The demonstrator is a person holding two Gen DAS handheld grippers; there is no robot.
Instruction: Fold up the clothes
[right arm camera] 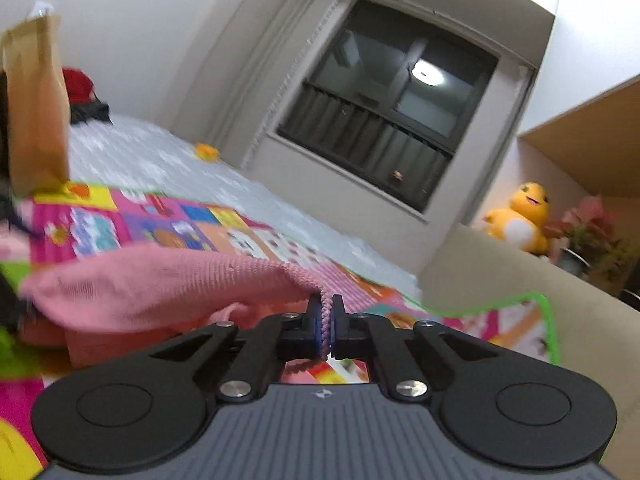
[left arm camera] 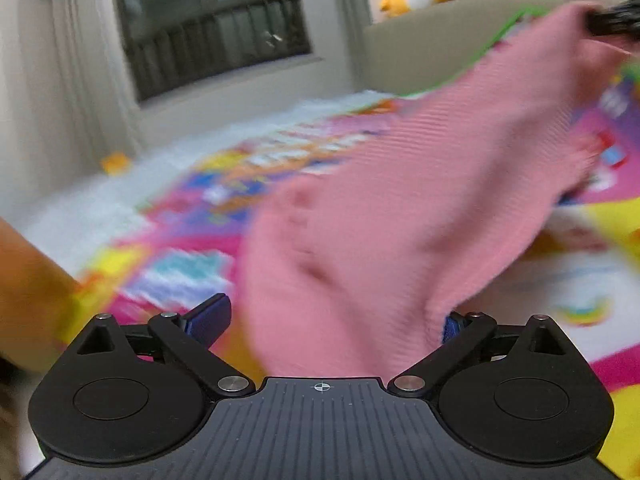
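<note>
- A multicoloured patchwork-print play mat with a green border [right arm camera: 168,224] is spread over the floor; in both views it is blurred.
- A pink ribbed knit garment [left arm camera: 420,200] is held raised above the mat, stretched between the two grippers. In the left wrist view it runs from the lower centre up to the upper right corner.
- A brown paper bag [right arm camera: 36,108] is seen standing at the far left edge of the mat in the right wrist view.
- A yellow plush toy [right arm camera: 520,220] is seated on a beige ledge [right arm camera: 500,276] below the dark window [right arm camera: 400,112].
- The left gripper [left arm camera: 332,320] is seen with its blue-padded fingers [left arm camera: 210,318] spread wide; the garment is draped through the gap, and a firm grasp cannot be confirmed.
- The right gripper [right arm camera: 327,320] is closed tightly on a folded edge of the garment, which is pinched between the pads.
</note>
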